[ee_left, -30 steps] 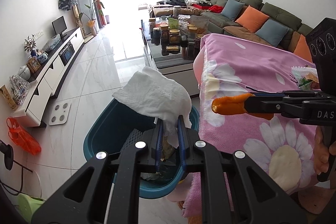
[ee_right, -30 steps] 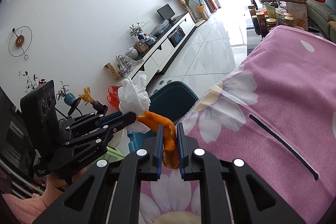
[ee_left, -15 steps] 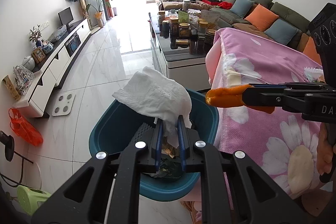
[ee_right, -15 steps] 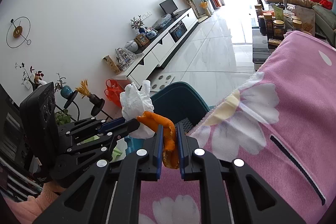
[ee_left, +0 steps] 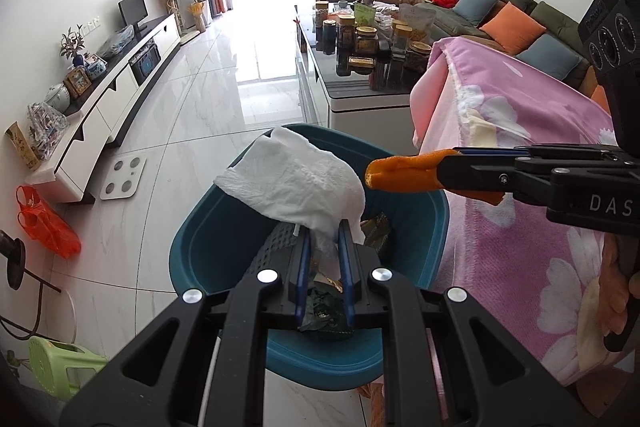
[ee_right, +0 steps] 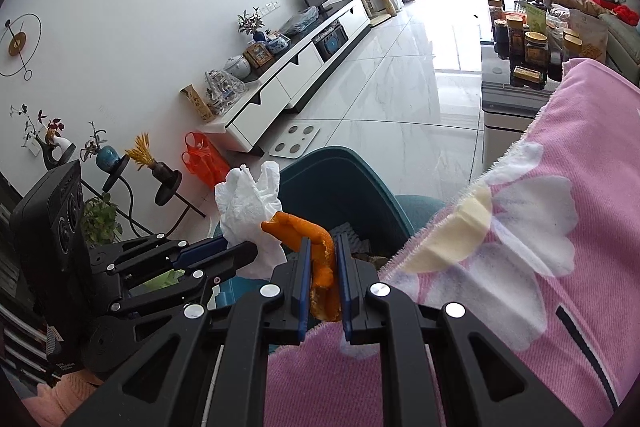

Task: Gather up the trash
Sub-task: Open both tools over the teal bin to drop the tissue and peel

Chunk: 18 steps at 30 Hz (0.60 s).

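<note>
My left gripper (ee_left: pixel 325 229) is shut on a crumpled white tissue (ee_left: pixel 296 183), held right over the teal trash bin (ee_left: pixel 212 239) on the floor. Wrappers and scraps lie in the bin's bottom. My right gripper (ee_right: pixel 323 245) is shut on a piece of orange peel (ee_right: pixel 308 231). In the left wrist view the peel (ee_left: pixel 404 175) pokes out over the bin's right rim from the right gripper (ee_left: pixel 456 165). In the right wrist view the tissue (ee_right: pixel 250 211) and the left gripper (ee_right: pixel 236 253) hang just left of the peel, above the bin (ee_right: pixel 344 179).
A table under a pink flowered cloth (ee_left: pixel 532 155) stands right of the bin. Behind it a coffee table (ee_left: pixel 360 79) carries several jars. A white TV cabinet (ee_left: pixel 108 107), a bathroom scale (ee_left: pixel 122 177), an orange bag (ee_left: pixel 46 223) and a green stool (ee_left: pixel 60 367) lie left.
Both grippers have moved toward and over the bin, which now sits larger and more central. The tissue and the peel stay gripped. The peel's tip has come past the cloth edge to the bin's rim.
</note>
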Available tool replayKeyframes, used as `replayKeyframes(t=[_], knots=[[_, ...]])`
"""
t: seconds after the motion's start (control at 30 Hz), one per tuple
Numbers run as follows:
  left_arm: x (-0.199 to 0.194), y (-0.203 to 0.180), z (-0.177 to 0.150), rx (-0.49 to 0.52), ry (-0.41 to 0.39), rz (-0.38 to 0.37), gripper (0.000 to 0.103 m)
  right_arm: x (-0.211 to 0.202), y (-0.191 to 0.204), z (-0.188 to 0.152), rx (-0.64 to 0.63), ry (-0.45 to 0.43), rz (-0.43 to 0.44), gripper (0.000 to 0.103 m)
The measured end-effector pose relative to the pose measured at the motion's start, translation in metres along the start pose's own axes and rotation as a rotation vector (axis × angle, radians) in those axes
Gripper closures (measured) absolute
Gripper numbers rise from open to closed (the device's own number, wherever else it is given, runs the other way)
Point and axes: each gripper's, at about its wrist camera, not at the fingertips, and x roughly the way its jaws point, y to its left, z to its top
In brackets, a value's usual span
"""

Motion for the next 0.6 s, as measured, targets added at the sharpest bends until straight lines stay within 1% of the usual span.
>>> replayKeyframes(t=[0.13, 0.27, 0.3, 0.33, 0.37, 0.57, 0.6], knots=[[0.008, 0.003, -0.001, -0.016, 0.015, -0.001, 0.086, 0.012, 0.002, 0.002, -0.003, 0.03, -0.018, 0.091], [0.017, 0.008, -0.001, -0.04, 0.032, -0.012, 0.086, 0.02, 0.002, 0.004, 0.009, 0.062, -0.025, 0.087], [0.02, 0.008, -0.001, -0.043, 0.035, -0.015, 0.086, 0.021, 0.003, 0.005, 0.009, 0.063, -0.024, 0.087], [0.023, 0.008, 0.0, -0.049, 0.035, -0.015, 0.082, 0.02, 0.003, 0.006, 0.01, 0.059, -0.025, 0.086], [0.025, 0.011, 0.0, -0.056, 0.038, -0.013, 0.081, 0.021, 0.003, 0.007, 0.011, 0.058, -0.026, 0.086], [0.027, 0.013, 0.0, -0.08, 0.033, -0.013, 0.079, 0.017, 0.0, 0.005, 0.027, 0.049, -0.008, 0.086], [0.025, 0.013, 0.0, -0.078, 0.026, -0.011, 0.076, 0.014, -0.001, 0.004, 0.031, 0.045, -0.005, 0.086]])
